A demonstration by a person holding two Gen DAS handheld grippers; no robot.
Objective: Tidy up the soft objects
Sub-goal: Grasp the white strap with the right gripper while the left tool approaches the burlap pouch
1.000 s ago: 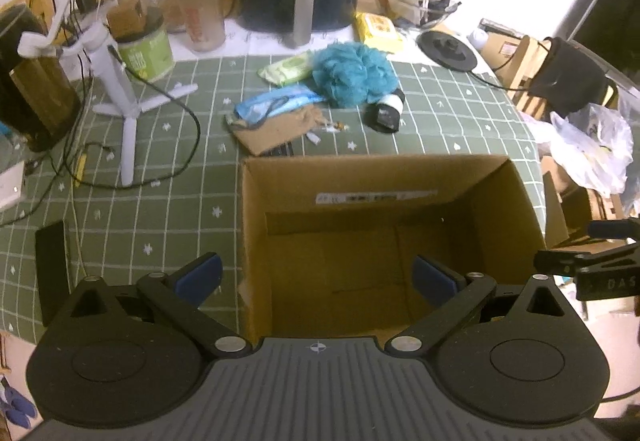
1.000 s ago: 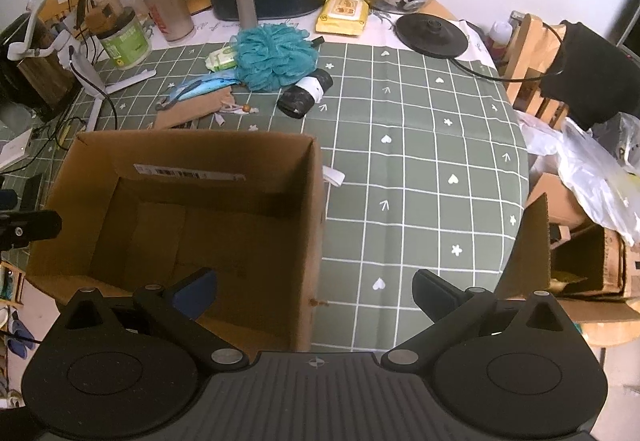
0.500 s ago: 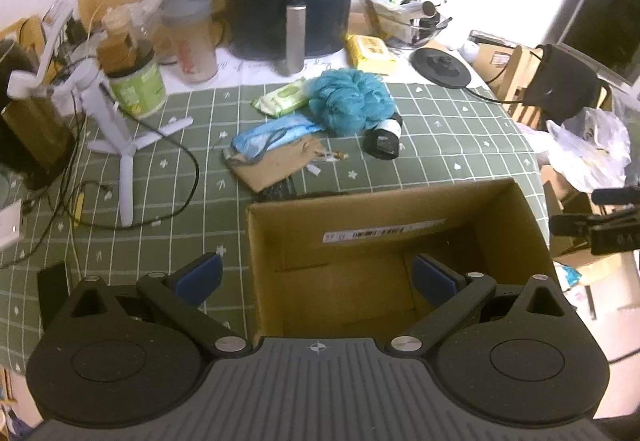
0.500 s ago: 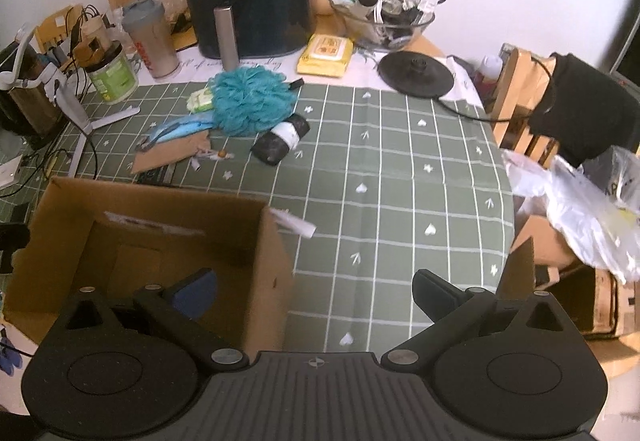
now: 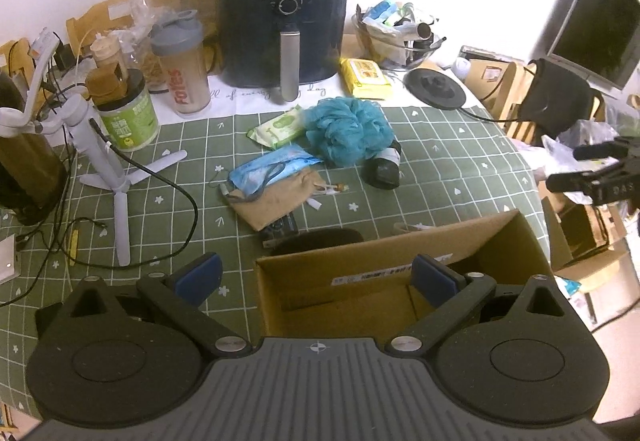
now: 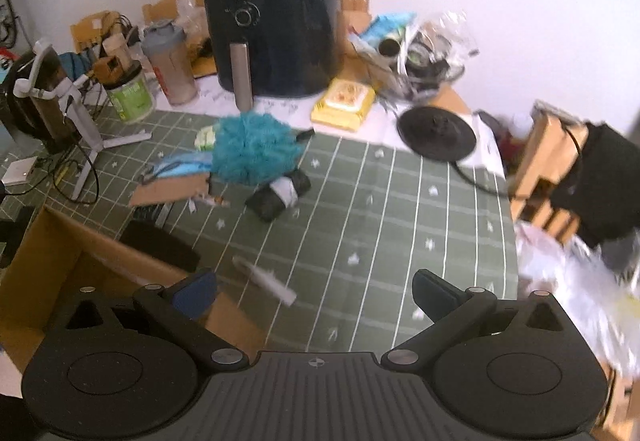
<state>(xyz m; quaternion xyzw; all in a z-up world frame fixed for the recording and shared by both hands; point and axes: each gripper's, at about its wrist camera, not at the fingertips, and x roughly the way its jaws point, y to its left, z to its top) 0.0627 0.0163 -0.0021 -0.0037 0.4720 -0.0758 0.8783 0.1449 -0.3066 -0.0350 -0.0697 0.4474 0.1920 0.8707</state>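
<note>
Over the box (image 5: 384, 277), fingers (image 5: 198, 275) wide, empty.

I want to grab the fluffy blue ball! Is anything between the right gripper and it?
Nearly clear. The right gripper, jaws open, faces the teal bath pouf over green tablecloth. Only a small white paper strip lies flat between them. A black rolled bundle sits beside the pouf, toward the gripper.

box (image 5: 400, 273) sitting at worktop (image 5: 460, 169) near edge | loofah (image 5: 346, 131) lying beyond box, mid-worktop | wipes pack (image 5: 278, 127) touching loofah's left | pouch (image 5: 274, 201) lying before wipes pack | roll (image 5: 384, 169) resting just right of loofah | air fryer (image 5: 284, 13) standing behind loofah | shaker (image 5: 182, 65) standing left of air fryer | tripod (image 5: 100, 157) standing far left
</note>
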